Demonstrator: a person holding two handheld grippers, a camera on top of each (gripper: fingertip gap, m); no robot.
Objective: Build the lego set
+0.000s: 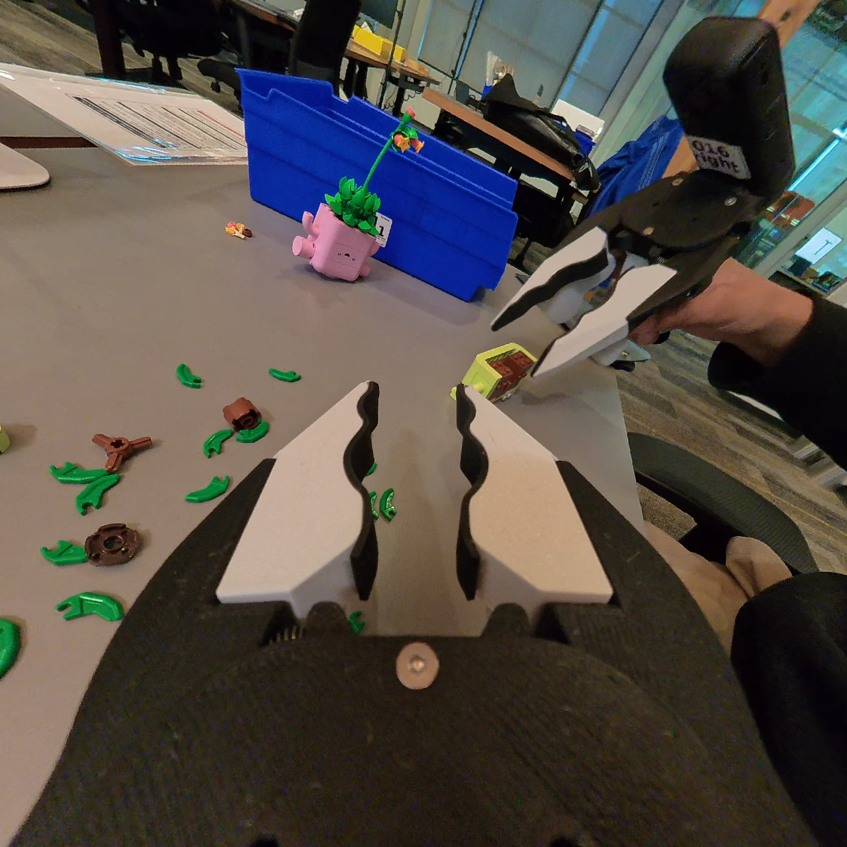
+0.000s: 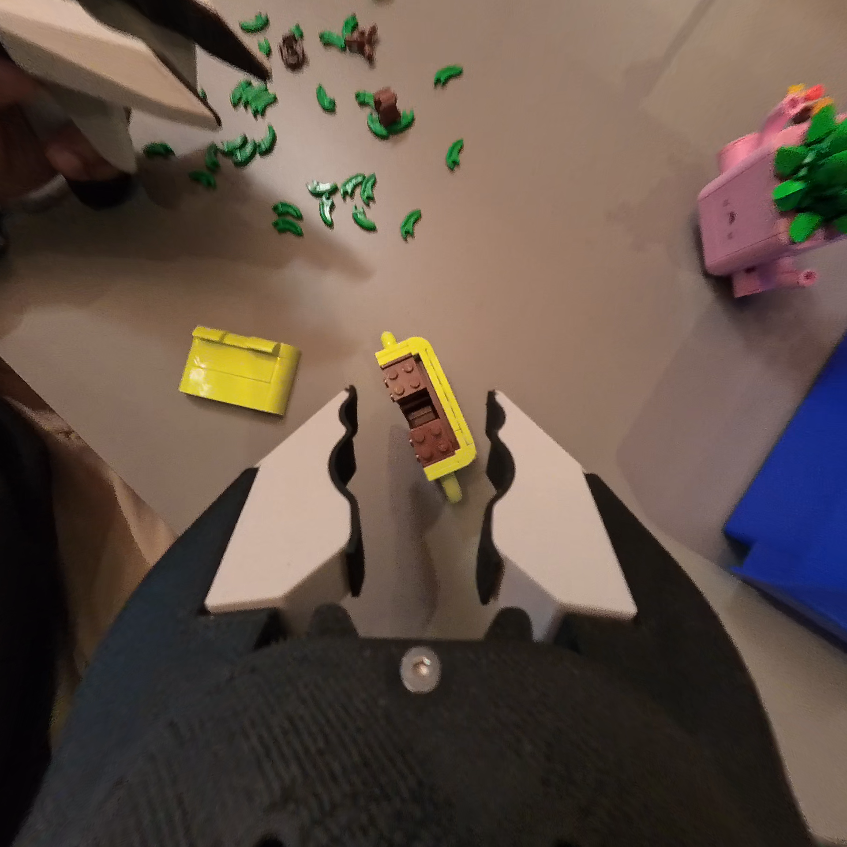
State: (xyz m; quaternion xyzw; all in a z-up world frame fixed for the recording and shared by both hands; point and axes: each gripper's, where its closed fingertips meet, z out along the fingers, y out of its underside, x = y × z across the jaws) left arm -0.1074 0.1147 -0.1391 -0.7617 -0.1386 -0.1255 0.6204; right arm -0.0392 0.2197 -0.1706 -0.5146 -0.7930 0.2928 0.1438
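Lime-and-brown lego block [image 2: 426,412] lies on the table between the spread, empty right tongs [image 2: 420,398]; left tongs [image 1: 417,398] likewise gape empty.

Your grey table [image 1: 137,293] carries scattered green leaf pieces [image 2: 284,215], brown pieces [image 1: 112,543], a lime panel [image 2: 238,369], a lime-and-brown half-build [image 2: 424,412], a pink planter [image 1: 334,245], a blue bin [image 1: 389,183] and a paper sheet [image 1: 151,119]
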